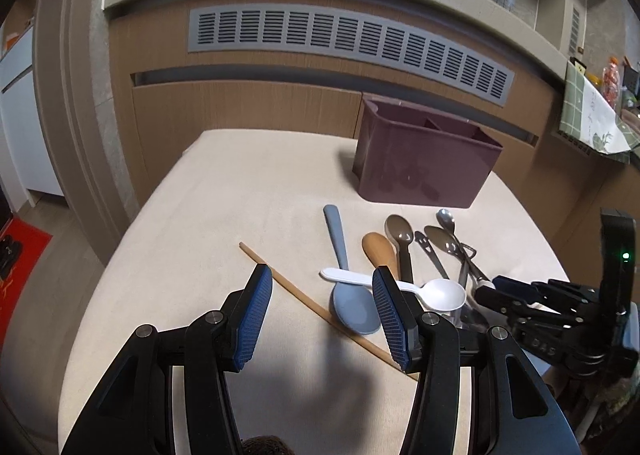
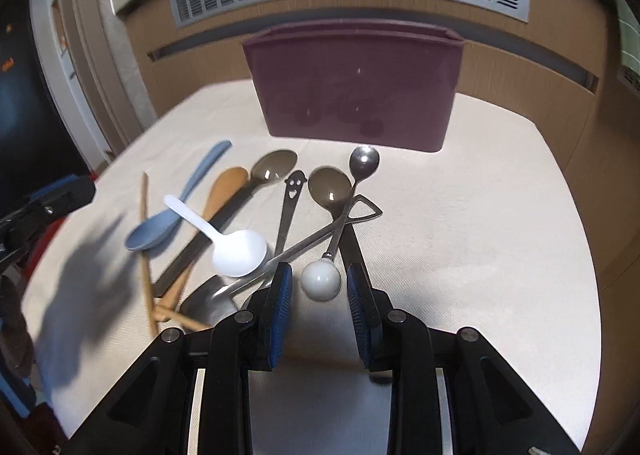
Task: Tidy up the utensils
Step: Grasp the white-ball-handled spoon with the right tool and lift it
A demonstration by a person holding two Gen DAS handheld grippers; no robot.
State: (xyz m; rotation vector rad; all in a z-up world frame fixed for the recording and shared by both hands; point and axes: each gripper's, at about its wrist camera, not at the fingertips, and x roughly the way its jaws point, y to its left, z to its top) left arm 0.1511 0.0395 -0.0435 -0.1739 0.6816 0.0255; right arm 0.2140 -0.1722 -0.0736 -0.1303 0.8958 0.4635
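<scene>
A heap of utensils lies on the cream table (image 1: 224,207): a blue spoon (image 1: 352,307), a white plastic spoon (image 2: 236,251), a wooden spoon (image 1: 380,249), a chopstick (image 1: 288,289), dark spoons and steel spoons. A steel spoon with a white ball end (image 2: 321,280) lies between my right gripper's fingers. My right gripper (image 2: 320,287) is open around that ball end. My left gripper (image 1: 322,295) is open and empty above the chopstick and blue spoon. A maroon divided holder (image 1: 420,159) stands behind the heap, also in the right wrist view (image 2: 356,83).
A wood-panelled counter with a grey vent grille (image 1: 352,39) runs behind the table. My right gripper shows at the right edge of the left wrist view (image 1: 560,303). A red mat (image 1: 20,267) lies on the floor at left.
</scene>
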